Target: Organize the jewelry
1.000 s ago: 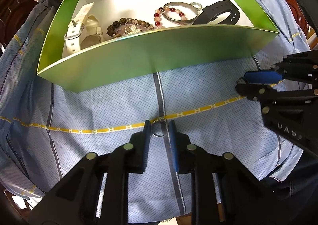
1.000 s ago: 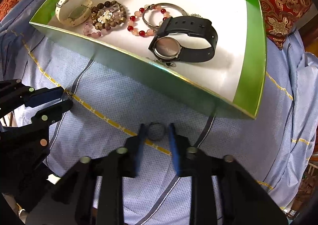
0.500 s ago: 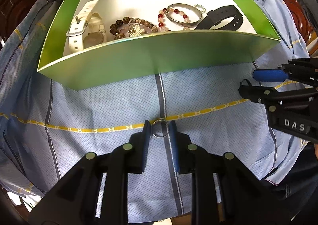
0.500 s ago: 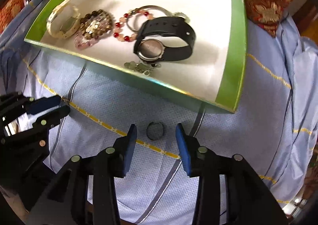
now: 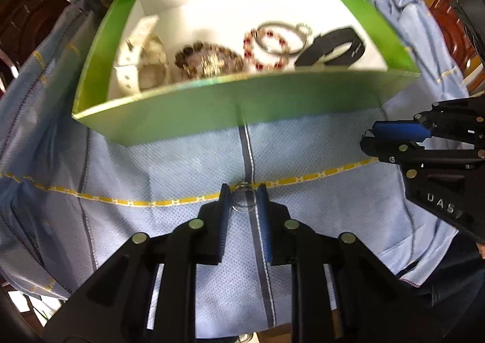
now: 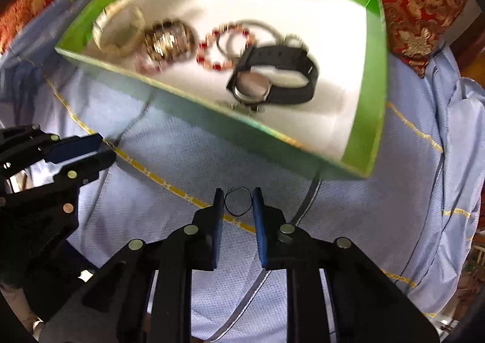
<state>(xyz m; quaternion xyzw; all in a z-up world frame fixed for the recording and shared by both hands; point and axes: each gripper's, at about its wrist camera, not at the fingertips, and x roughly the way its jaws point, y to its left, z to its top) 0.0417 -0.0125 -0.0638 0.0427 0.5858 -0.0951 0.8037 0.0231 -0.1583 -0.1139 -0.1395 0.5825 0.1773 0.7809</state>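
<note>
LEFT WRIST: left gripper (image 5: 244, 202) closing on silver ring (image 5: 242, 200) over cloth (image 5: 182, 167), before green box (image 5: 242, 106) near wall; risks slipping | RIGHT WRIST: right gripper (image 6: 238, 202) closing on dark ring (image 6: 238, 201); risks popping loose, rolling off cloth edge

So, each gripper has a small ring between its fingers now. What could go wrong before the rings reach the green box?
1. Both jaws are closing. The left gripper pinches the silver ring only at its fingertips, so the ring may slip out.
2. The right gripper holds the thin dark ring the same way; it could pop out onto the blue cloth.
3. The green box has a raised near wall; a low carry could hit it.
</note>
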